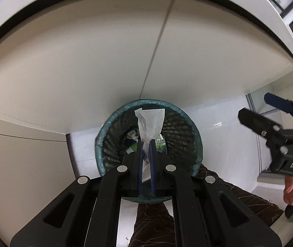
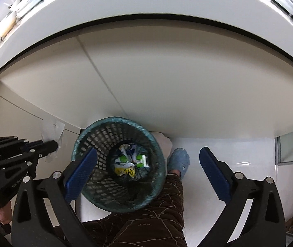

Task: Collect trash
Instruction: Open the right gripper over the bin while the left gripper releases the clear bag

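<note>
Pinching a clear plastic wrapper [image 1: 149,123] over the mesh bin [image 1: 189,131] at centre frame, left hand-held gripper [image 1: 146,144] shut tight, right hand-held gripper [image 2: 146,158] wide open, empty.

plastic mesh bin [image 2: 119,164], clear film wrapper [image 1: 150,123], glossy floor [image 2: 239,154]

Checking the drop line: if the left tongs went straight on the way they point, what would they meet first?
Probably the trash heap at the bottom of the mesh bin; the left tongs, shut on a clear plastic wrapper, aim into its mouth. Depth unclear.
</note>
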The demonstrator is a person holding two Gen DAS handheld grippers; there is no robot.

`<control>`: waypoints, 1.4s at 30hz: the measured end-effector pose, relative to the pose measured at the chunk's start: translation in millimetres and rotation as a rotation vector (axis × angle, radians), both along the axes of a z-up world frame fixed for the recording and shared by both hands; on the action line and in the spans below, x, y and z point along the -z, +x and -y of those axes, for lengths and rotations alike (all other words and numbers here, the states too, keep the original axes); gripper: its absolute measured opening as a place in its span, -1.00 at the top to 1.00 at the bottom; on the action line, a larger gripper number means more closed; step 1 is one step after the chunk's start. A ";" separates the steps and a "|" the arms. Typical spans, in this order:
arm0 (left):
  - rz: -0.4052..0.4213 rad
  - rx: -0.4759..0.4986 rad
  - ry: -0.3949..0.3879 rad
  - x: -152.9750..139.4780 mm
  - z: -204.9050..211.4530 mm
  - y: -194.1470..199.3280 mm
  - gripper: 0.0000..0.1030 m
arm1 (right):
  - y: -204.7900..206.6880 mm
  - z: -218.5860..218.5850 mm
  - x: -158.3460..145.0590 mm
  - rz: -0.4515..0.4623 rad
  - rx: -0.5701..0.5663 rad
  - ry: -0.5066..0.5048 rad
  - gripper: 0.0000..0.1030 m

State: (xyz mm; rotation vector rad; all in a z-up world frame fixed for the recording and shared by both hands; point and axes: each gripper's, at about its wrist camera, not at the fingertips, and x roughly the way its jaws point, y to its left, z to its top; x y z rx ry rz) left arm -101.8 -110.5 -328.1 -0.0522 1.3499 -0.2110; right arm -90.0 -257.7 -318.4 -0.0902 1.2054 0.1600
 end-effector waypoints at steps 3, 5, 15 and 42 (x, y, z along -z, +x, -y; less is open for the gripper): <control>-0.005 0.029 0.010 5.2 8.7 -1.4 0.90 | -1.2 8.3 0.8 -0.009 0.014 -0.001 -0.85; -0.005 0.038 0.015 4.9 11.8 -0.7 0.89 | -1.1 9.1 -4.2 -0.001 0.012 -0.007 -0.85; -0.009 0.058 0.008 13.4 15.6 -0.9 0.71 | -3.1 14.0 -6.6 0.012 0.009 -0.003 -0.85; -0.001 -0.019 -0.003 13.5 25.1 -5.5 -0.28 | -0.2 21.3 1.9 -0.003 0.025 0.005 -0.85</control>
